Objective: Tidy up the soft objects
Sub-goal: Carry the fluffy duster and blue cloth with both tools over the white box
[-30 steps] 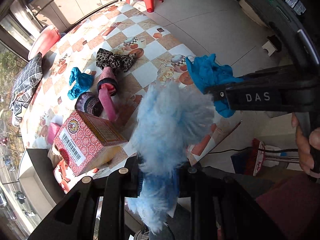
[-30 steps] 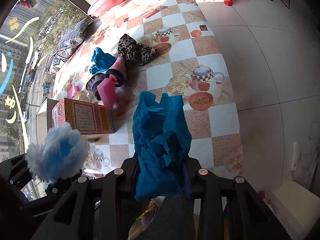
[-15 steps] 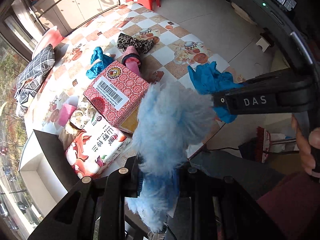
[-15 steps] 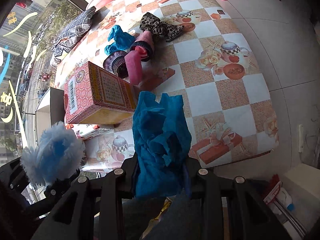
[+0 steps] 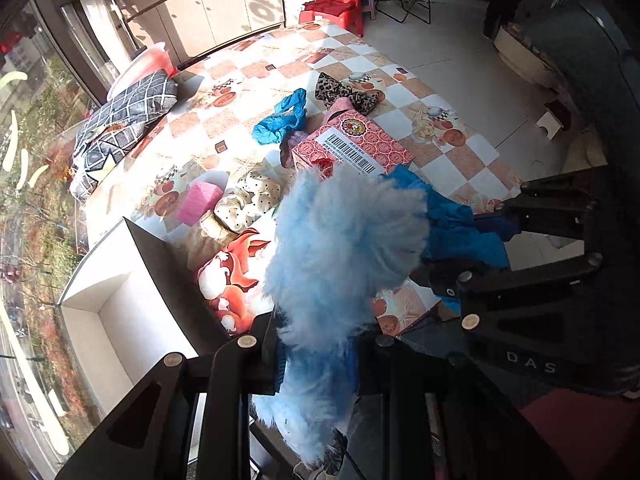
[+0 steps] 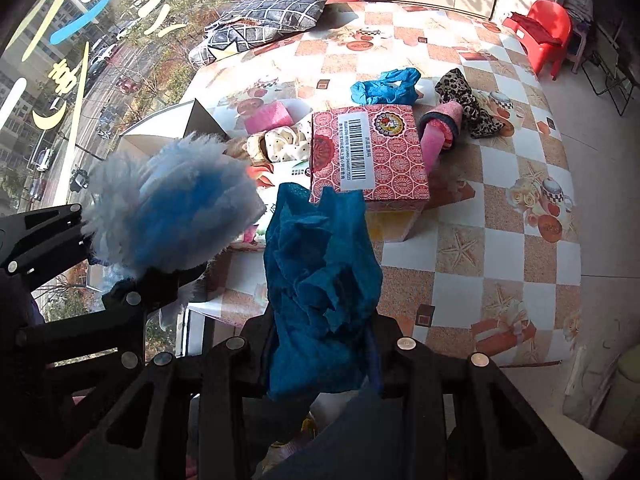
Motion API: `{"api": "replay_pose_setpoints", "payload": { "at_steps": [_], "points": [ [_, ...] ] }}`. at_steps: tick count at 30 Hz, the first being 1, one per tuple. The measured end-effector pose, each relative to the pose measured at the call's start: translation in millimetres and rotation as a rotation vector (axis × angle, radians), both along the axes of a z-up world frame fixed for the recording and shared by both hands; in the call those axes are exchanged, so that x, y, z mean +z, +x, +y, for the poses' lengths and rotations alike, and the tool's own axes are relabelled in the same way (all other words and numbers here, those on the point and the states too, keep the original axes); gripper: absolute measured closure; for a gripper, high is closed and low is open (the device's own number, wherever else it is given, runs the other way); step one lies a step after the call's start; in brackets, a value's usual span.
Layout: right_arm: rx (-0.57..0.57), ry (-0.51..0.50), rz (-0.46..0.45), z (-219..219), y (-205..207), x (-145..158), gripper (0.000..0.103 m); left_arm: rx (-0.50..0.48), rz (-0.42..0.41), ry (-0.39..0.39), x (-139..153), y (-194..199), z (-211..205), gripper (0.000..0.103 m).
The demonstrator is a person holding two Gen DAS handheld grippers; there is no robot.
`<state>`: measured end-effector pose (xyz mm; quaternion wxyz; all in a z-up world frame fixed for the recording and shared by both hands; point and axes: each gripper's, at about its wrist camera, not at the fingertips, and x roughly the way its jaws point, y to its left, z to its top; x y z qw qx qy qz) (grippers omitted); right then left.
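- Both tongs are clamped on soft things and held above the near edge of the table (image 6: 472, 216), which wears a checkered cloth printed with teapots and starfish.
- Left gripper (image 5: 316, 354): jaws pinched narrow on a fluffy light-blue pom-pom (image 5: 344, 248), whose fur bulges out above and below the fingers.
- Right gripper (image 6: 320, 354): jaws nearly closed on a crumpled teal cloth (image 6: 320, 276), which stands up in folds between the fingers.
- From the left wrist view the two held things touch, the teal cloth just to the right of the pom-pom.
- Below them on the table sits a red patterned carton (image 6: 370, 156) with a barcode label on top.
- Beside the carton, toward the window, lie a cream polka-dot scrunchie (image 6: 280, 144) and a pink foam block (image 6: 266, 118).
- Beyond the carton lie a second teal cloth (image 6: 386, 86), a rolled pink piece (image 6: 438, 132) and a leopard-print scrunchie (image 6: 466, 102).
- At the table's window-side corner stands an open white box (image 5: 116, 312).
- A dark grid-patterned cushion (image 6: 268, 20) rests at the far end of the table.
- A red plastic chair (image 6: 546, 34) stands on the tiled floor past the table.
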<state>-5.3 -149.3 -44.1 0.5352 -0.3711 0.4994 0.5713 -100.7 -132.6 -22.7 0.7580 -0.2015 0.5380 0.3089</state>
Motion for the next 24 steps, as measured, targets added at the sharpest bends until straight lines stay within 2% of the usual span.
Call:
{"api": "replay_pose_setpoints", "payload": {
  "at_steps": [8, 15, 24],
  "points": [
    [0.134, 0.030, -0.029, 28.2, -44.4, 9.1, 0.067, 0.156, -0.032, 0.044, 10.8, -45.2, 22.0, 0.078],
    [0.261, 0.042, -0.065, 42.4, -79.8, 12.5, 0.067, 0.317, -0.046, 0.038, 10.8, -85.2, 35.6, 0.078],
    [0.349, 0.038, -0.065, 52.1, -104.7, 8.4, 0.067, 0.410, -0.049, 0.038, 9.8, -112.1, 37.1, 0.078]
  ]
}}
